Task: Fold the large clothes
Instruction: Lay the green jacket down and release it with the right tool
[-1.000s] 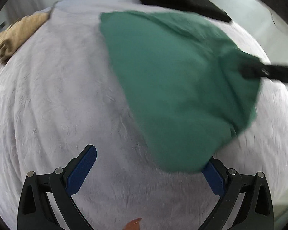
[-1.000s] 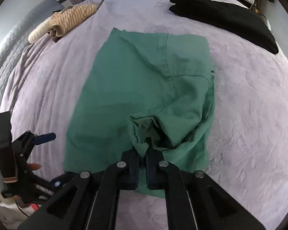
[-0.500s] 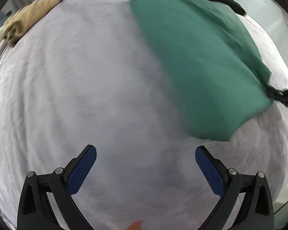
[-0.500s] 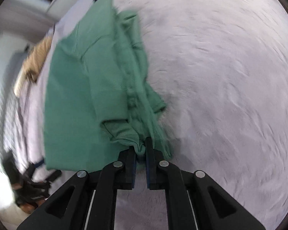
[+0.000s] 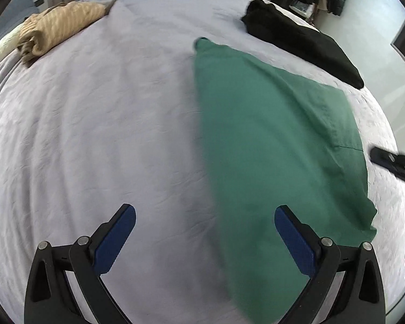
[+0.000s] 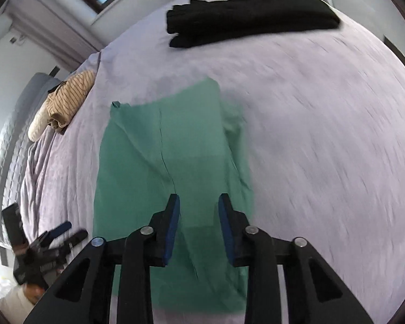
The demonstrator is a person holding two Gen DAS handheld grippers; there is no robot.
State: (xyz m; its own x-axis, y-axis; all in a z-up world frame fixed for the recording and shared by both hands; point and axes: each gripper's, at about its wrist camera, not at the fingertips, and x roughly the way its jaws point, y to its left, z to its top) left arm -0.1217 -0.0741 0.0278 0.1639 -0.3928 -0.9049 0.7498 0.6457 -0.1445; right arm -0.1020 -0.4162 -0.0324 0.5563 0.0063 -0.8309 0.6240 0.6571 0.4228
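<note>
Now lying flat on the lilac bed [image 5: 94, 140]: green garment [image 5: 270, 140], folded; hovering above it with fingers part open and empty, right gripper [image 6: 199, 225]; beside its left edge, fingers wide and empty, left gripper [image 5: 203, 239]; farther back, tan striped garment [image 5: 56, 29], black garment [image 6: 251, 19], curtains.
</note>
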